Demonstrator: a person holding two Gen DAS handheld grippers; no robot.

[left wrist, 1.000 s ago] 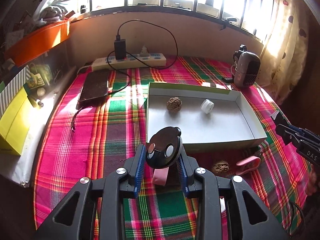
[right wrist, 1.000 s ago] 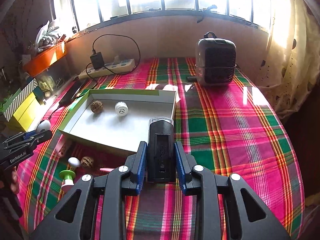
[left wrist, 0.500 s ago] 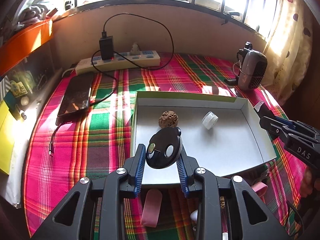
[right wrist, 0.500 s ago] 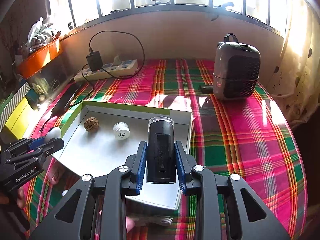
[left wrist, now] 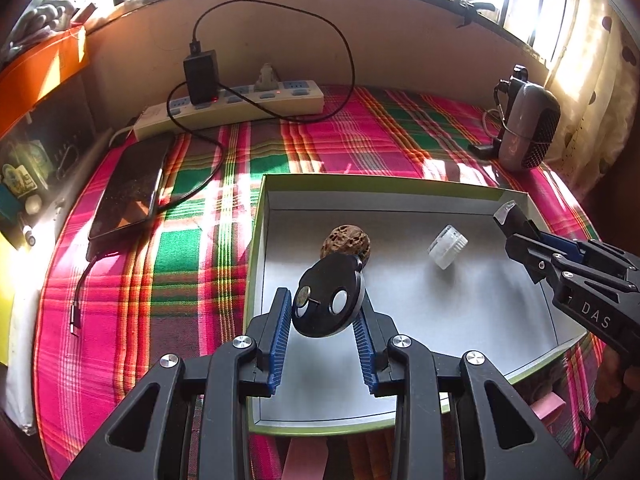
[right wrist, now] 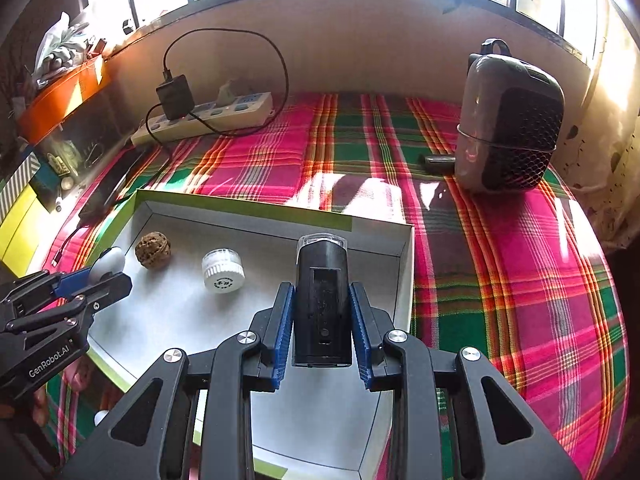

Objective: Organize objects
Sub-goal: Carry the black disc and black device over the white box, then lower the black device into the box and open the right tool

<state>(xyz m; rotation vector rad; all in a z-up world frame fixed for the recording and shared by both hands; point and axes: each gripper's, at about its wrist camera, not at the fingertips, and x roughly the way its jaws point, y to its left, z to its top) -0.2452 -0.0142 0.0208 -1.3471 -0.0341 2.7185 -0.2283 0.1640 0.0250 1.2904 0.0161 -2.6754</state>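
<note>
My left gripper (left wrist: 323, 308) is shut on a round black disc (left wrist: 326, 280) with two small round windows, held above the near left part of a white box with a green rim (left wrist: 256, 248). My right gripper (right wrist: 321, 294) is shut on an upright black cylindrical device with a clear cap (right wrist: 322, 272), over the right half of the box (right wrist: 248, 204). On the box floor lie a brown walnut (left wrist: 346, 240) (right wrist: 153, 249) and a white ribbed cap (left wrist: 447, 246) (right wrist: 223, 270). Each gripper shows in the other's view: the right (left wrist: 516, 232), the left (right wrist: 108, 276).
The box rests on a pink and green plaid cloth. Along the back wall lies a power strip (left wrist: 240, 104) with a black charger and cable. A dark phone (left wrist: 128, 192) lies at left, a grey fan heater (right wrist: 508, 120) at right. Pink items (left wrist: 304, 460) lie before the box.
Both grippers have moved forward and down over the box with their objects still held. The small items in front of the box have mostly slipped below the frames.
</note>
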